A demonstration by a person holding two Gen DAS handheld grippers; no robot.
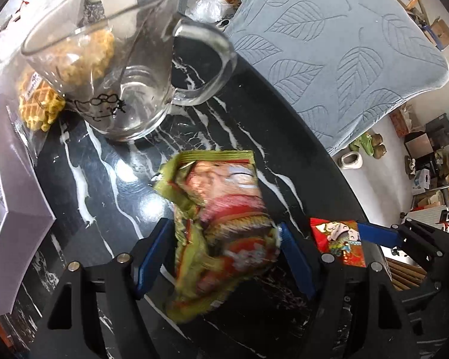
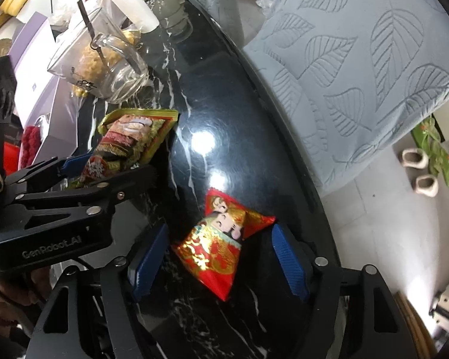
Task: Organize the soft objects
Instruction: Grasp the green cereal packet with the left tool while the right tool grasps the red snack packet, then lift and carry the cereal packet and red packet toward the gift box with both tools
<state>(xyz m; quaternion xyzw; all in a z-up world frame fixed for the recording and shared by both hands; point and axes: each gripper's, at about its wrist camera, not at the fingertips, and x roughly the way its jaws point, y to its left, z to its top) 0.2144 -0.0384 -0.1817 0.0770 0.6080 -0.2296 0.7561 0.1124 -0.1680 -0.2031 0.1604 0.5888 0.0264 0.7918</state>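
Note:
A crumpled green snack packet (image 1: pixel 221 224) hangs between the blue pads of my left gripper (image 1: pixel 224 227). Both pads press its sides, just above the black marble table (image 1: pixel 128 179). In the right wrist view the same green packet (image 2: pixel 131 137) tilts up out of the left gripper (image 2: pixel 116 164). A red and gold snack packet (image 2: pixel 221 245) lies on the table between the pads of my right gripper (image 2: pixel 220 230), which is open, with a gap on the left side. The left wrist view shows that red packet (image 1: pixel 338 239) beside one blue finger (image 1: pixel 377 234) of the right gripper.
A glass mug (image 1: pixel 110 68) with a stirring stick stands behind the green packet, with bagged waffles (image 1: pixel 42 107) and a pale box (image 1: pixel 18 203) to its left. A blue-grey leaf-patterned cushion (image 2: pixel 359 68) lies past the table's curved edge (image 2: pixel 323 209). Slippers (image 2: pixel 419 167) are on the floor.

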